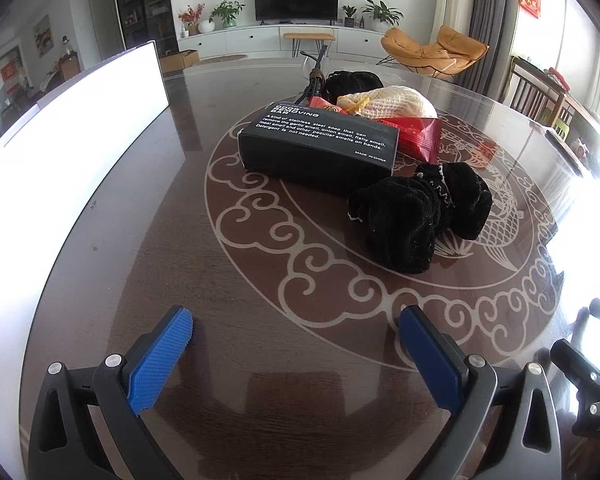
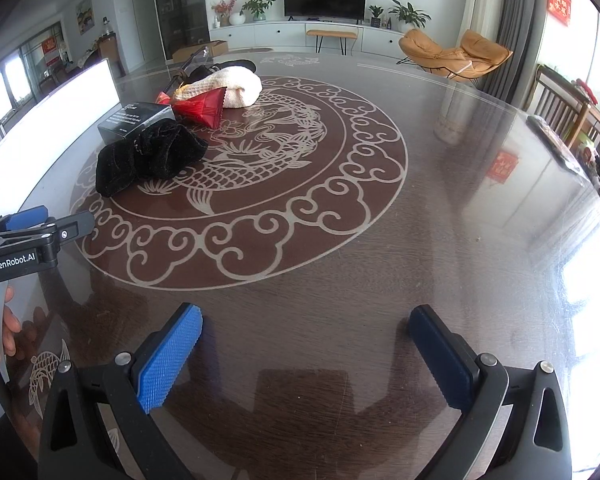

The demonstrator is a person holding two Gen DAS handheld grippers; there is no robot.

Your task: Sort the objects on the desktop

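Both claws — left gripper, right gripper — spread wide, empty, well short of the black box pile; risk of dragging the touching black cloth along.

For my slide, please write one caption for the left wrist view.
Open left gripper faces black box and black velvet cloth on table.
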